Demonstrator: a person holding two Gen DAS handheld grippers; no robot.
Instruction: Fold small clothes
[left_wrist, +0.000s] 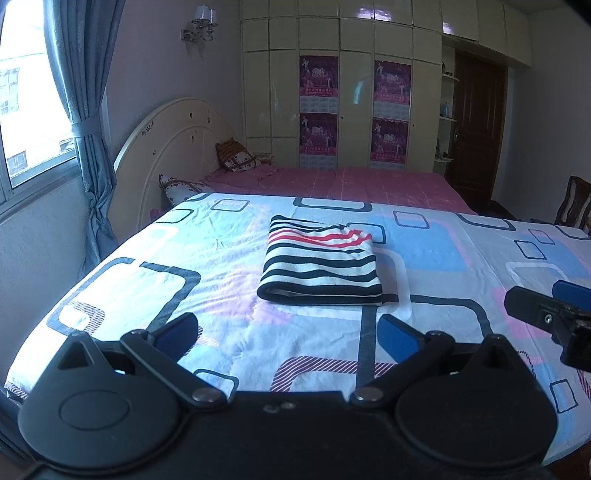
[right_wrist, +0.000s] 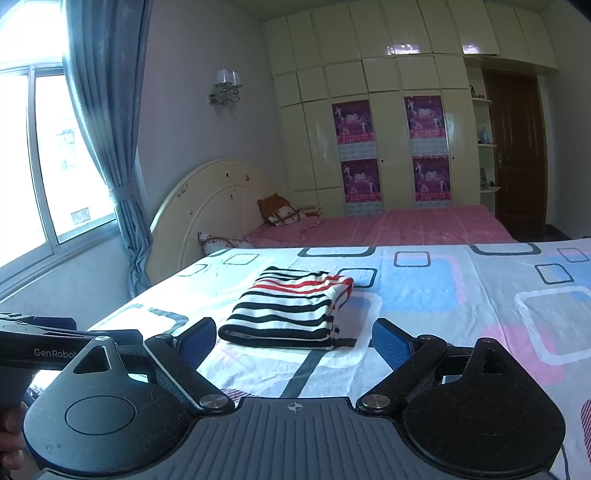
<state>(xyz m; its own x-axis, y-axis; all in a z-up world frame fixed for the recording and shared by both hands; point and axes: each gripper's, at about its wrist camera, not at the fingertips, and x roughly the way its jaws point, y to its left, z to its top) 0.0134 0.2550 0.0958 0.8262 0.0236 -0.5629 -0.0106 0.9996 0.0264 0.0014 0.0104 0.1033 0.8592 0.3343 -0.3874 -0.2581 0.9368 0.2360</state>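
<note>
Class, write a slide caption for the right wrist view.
Open right claw facing a folded striped garment on the patterned sheet.

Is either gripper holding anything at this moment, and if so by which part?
Nothing is held. The left gripper and right gripper are open and empty; the folded striped garment lies untouched.

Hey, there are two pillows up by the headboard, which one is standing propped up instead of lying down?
The orange-topped pillow on the pink bed, leaning upright against the headboard. The other pillow, white with a dark border, lies flat, lower and nearer the window.
</note>
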